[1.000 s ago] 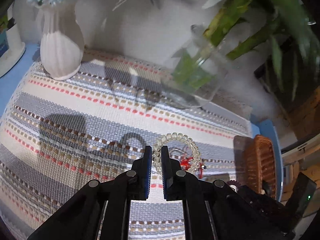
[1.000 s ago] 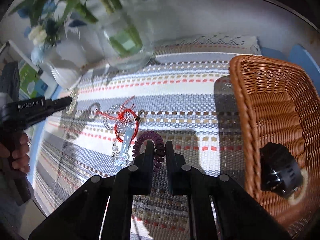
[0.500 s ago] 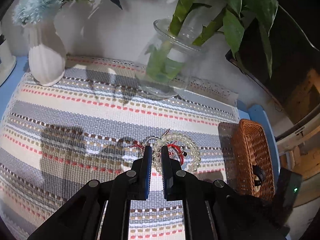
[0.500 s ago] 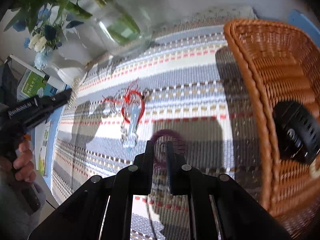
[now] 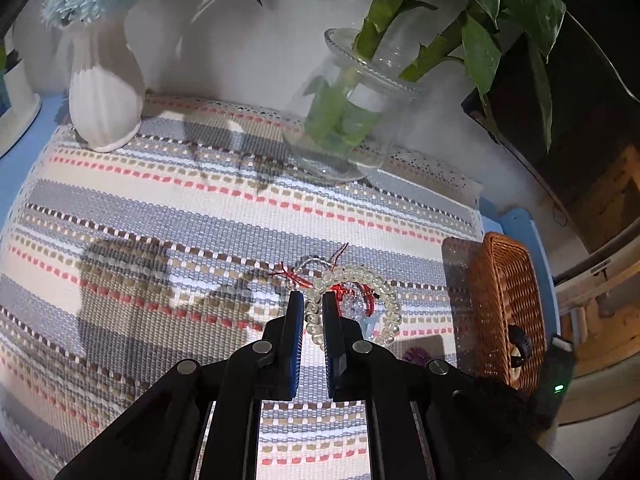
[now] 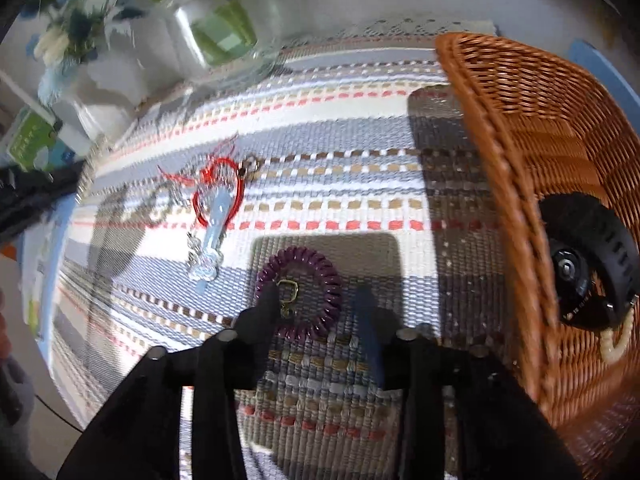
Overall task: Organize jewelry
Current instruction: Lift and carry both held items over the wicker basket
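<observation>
My left gripper is shut on a clear bead bracelet and holds it above the striped mat. Under it lie a red cord bracelet and a pale blue clip. In the right wrist view my right gripper is open over a purple coil bracelet that lies flat on the mat. The red cord bracelet and the blue clip lie to its left. A wicker basket at the right holds a black watch.
A glass vase with green stems and a white ribbed vase stand at the mat's back edge. The basket sits at the mat's right end. The left gripper body shows at the left edge of the right wrist view.
My right gripper was shut on the purple coil bracelet; it has opened and the bracelet lies on the mat. My left gripper has risen and drawn back with the bead bracelet.
</observation>
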`<act>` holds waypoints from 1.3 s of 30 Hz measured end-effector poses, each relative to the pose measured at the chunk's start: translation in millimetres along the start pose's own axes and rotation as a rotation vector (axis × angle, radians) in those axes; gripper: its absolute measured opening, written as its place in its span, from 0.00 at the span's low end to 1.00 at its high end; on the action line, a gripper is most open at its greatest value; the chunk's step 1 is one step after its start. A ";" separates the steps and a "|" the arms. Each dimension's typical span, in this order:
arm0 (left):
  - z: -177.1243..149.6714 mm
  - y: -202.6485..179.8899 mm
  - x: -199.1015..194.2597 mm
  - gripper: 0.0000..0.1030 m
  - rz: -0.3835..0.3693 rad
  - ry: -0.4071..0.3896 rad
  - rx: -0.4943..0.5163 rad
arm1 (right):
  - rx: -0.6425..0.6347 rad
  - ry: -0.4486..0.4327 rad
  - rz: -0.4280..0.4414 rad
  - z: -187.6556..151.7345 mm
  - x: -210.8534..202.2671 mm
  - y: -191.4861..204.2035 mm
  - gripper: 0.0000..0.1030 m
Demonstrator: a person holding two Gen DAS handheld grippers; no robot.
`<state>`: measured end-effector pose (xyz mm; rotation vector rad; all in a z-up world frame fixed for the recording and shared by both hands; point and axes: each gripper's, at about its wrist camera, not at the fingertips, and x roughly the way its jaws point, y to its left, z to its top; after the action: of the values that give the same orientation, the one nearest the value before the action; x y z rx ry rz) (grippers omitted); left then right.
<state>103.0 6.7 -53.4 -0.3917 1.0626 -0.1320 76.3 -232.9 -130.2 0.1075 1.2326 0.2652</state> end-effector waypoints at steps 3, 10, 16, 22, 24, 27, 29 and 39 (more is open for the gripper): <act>-0.3 -0.6 -1.0 0.09 -0.007 0.006 -0.003 | -0.090 -0.027 -0.125 -2.2 2.7 12.7 0.21; -1.5 -6.3 -6.0 0.09 -0.013 0.003 0.006 | -0.025 -0.037 -0.048 1.4 -17.4 2.9 0.11; 1.6 -29.1 -0.4 0.09 -0.038 0.016 0.055 | 0.022 -0.158 -0.015 9.8 -67.6 -9.8 0.11; 6.4 -85.9 16.6 0.09 -0.086 0.038 0.176 | 0.111 -0.252 -0.031 16.3 -109.4 -41.0 0.11; 8.9 -109.0 26.1 0.09 -0.100 0.053 0.221 | 0.133 -0.272 -0.061 15.0 -121.3 -52.4 0.11; 13.0 -144.3 39.7 0.09 -0.126 0.069 0.282 | 0.164 -0.296 -0.115 10.0 -136.6 -75.2 0.11; 14.5 -171.4 48.8 0.09 -0.144 0.079 0.327 | 0.201 -0.301 -0.133 5.8 -143.0 -91.9 0.11; -9.1 -273.2 103.1 0.09 -0.120 0.158 0.520 | 0.373 -0.274 -0.182 -29.4 -157.0 -167.9 0.12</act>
<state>167.5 -278.0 -39.7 0.0269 1.1150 -0.5412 24.4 -437.1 -33.6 0.3408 0.9988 -0.1381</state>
